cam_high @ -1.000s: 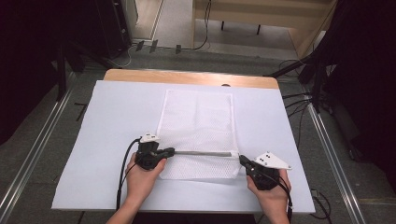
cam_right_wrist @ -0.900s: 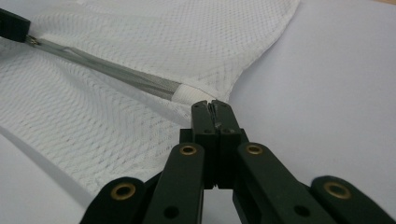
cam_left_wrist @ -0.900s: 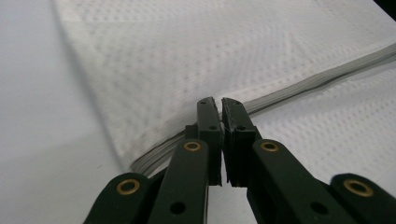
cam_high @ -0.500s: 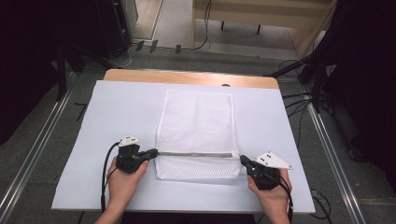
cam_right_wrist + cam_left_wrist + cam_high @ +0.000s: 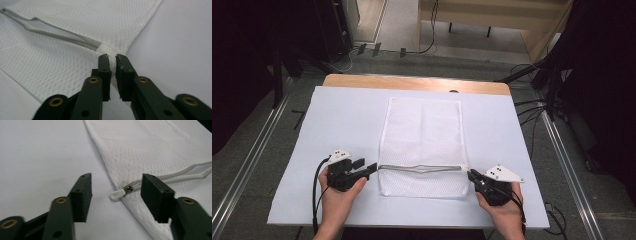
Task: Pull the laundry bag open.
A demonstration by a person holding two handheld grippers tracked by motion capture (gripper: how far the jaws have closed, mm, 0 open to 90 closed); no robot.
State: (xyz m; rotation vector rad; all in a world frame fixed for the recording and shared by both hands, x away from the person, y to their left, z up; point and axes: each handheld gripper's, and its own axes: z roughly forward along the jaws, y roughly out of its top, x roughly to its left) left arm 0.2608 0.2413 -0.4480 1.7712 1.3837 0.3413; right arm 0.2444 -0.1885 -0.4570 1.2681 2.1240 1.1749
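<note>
A white mesh bag [image 5: 422, 125] lies flat on the table, with a grey zipper [image 5: 419, 167] running across its near end. The zipper's white pull [image 5: 117, 194] rests at the bag's left edge. My left gripper [image 5: 366, 166] sits just left of that edge. Its jaws have just been opening, and it [image 5: 117, 178] stands open around the pull without touching it. At the zipper's right end, my right gripper [image 5: 472, 175] has just been opening too. It [image 5: 112, 57] stands a narrow gap apart with the bag's edge [image 5: 110, 50] between its pads.
A pale sheet [image 5: 337, 115] covers the wooden table [image 5: 412, 82]. Bare sheet lies on both sides of the bag. Cables and dark stands are on the floor beyond the table and at its right.
My left gripper has moved to the left along the zipper line, off the bag's edge, and has let go of the pull. The right hand has stayed put.
</note>
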